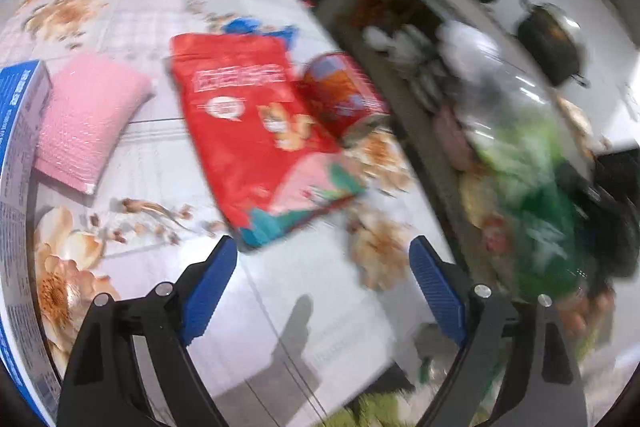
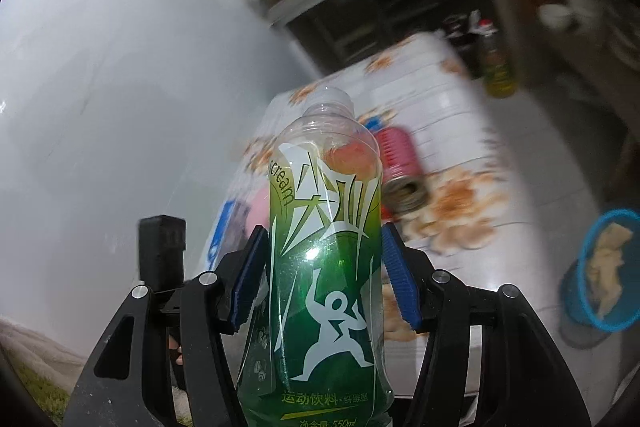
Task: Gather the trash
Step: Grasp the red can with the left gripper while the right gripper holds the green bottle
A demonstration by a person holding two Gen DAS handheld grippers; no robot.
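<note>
My right gripper (image 2: 322, 267) is shut on an empty clear plastic bottle with a green label (image 2: 326, 267), held upright above the floral table (image 2: 452, 115); the bottle also shows blurred at the right in the left wrist view (image 1: 532, 195). My left gripper (image 1: 324, 275) is open and empty above the table (image 1: 152, 19). Ahead of it lie a red snack bag (image 1: 256, 135) and a red can (image 1: 344, 93) on its side; the can also shows in the right wrist view (image 2: 398, 163). A blue wrapper (image 1: 244, 25) lies behind the bag.
A pink padded pouch (image 1: 86, 119) and a blue box (image 1: 18, 163) lie at the table's left. A blue waste bin (image 2: 600, 271) with paper in it stands on the floor at right. Dark shelves (image 1: 404, 39) with clutter stand beyond the table.
</note>
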